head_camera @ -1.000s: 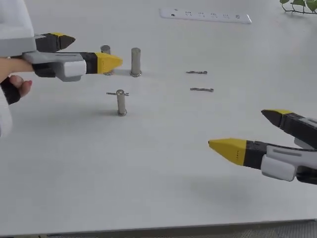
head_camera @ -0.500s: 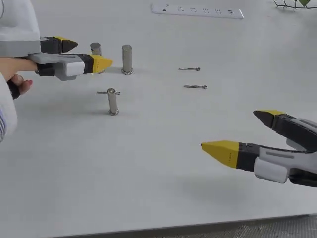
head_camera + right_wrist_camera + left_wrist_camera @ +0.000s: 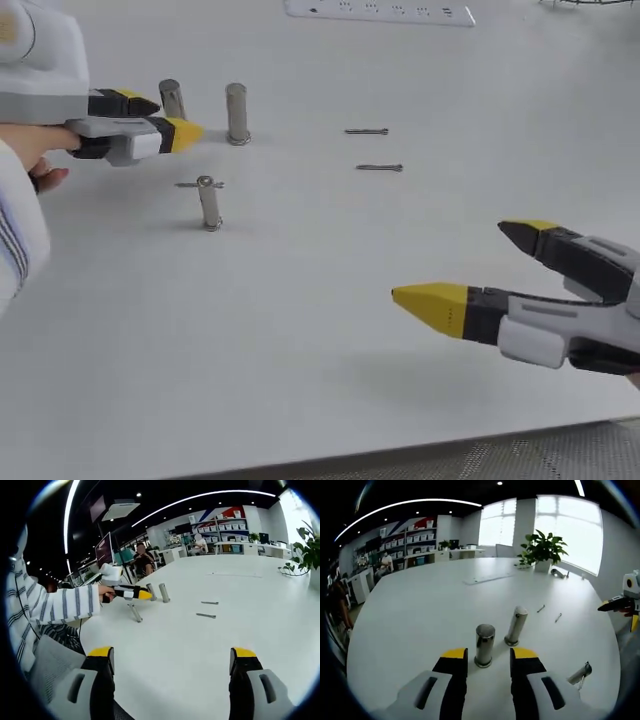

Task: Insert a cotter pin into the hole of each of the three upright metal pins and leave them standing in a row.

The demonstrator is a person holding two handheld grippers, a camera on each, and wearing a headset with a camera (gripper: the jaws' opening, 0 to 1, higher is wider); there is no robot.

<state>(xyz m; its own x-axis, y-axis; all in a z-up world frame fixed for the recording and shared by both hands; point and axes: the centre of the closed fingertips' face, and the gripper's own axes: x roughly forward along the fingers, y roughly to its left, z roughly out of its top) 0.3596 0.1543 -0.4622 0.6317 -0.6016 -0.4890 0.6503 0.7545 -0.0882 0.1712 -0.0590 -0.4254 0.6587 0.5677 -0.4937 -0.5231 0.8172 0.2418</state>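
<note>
Upper left in the head view, the left gripper [image 3: 175, 118] hangs, jaws spread, beside the rear metal pin [image 3: 172, 95]; the second pin [image 3: 236, 110] stands right of it, and the front pin [image 3: 209, 205] carries a cotter pin [image 3: 199, 184]. Two loose cotter pins [image 3: 366, 131] [image 3: 380, 168] lie upper centre. At lower right the right gripper [image 3: 448, 260] gapes wide, holding nothing

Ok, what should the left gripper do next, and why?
Probably ease the left gripper forward and close on the bare metal pin lined up ahead of its open fingers: it holds no cotter pin yet, and two loose cotter pins lie nearby.
</note>
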